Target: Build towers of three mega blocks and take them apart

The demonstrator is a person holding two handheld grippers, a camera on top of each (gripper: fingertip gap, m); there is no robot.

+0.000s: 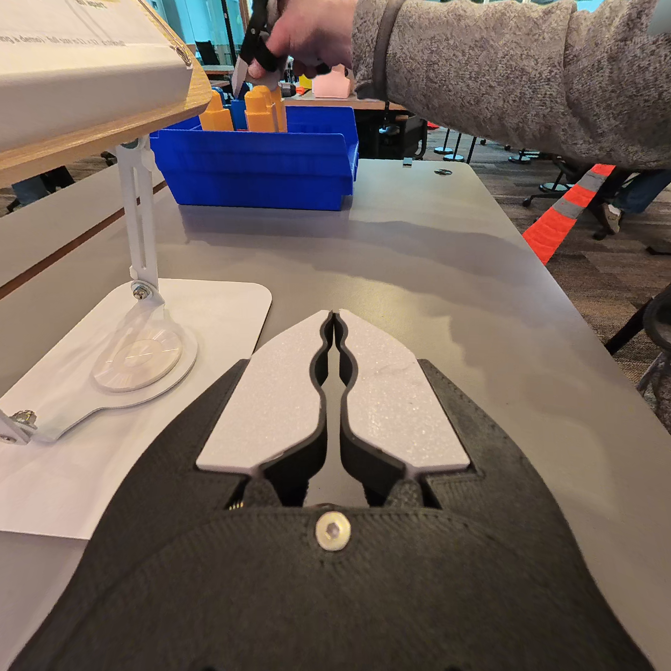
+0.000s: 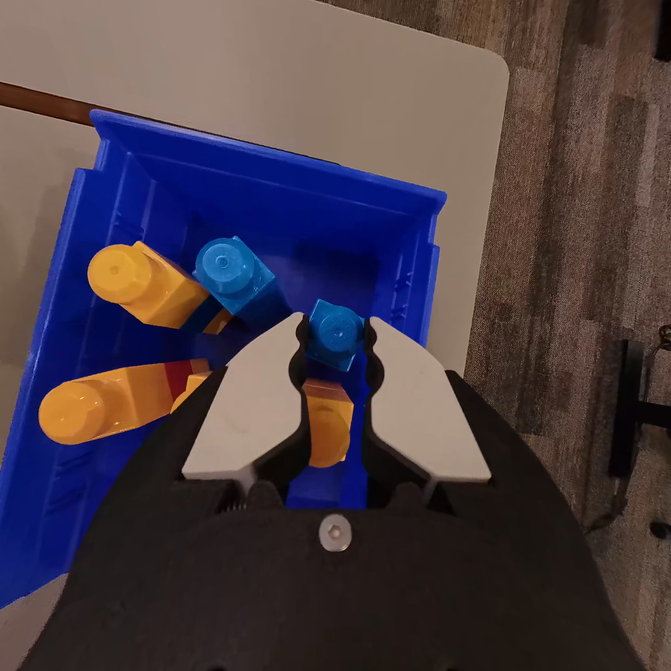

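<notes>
A blue bin point(image 2: 254, 174) on the grey table holds several upright block towers: a yellow-topped one point(image 2: 138, 283), a blue-topped one point(image 2: 232, 276) and another yellow-topped one point(image 2: 101, 406). My right gripper point(image 2: 336, 321) reaches down into the bin. Its pads press on both sides of a blue block point(image 2: 336, 334) with a yellow block point(image 2: 326, 428) beside it. The left wrist view shows the bin point(image 1: 254, 170) and a white finger point(image 1: 238, 76) of the right gripper among the yellow towers point(image 1: 259, 112). My left gripper point(image 1: 336, 312) is shut on nothing, low over the table and well short of the bin.
A white stand base point(image 1: 163, 345) with an upright arm carries a wooden board point(image 1: 109, 120) at the left. A person's grey sleeve point(image 1: 508, 72) crosses above the table. The table's right edge point(image 1: 537, 276) drops to carpet, where an orange cone point(image 1: 566, 214) stands. One gripper's finger ends stand about 50 cm off the other's.
</notes>
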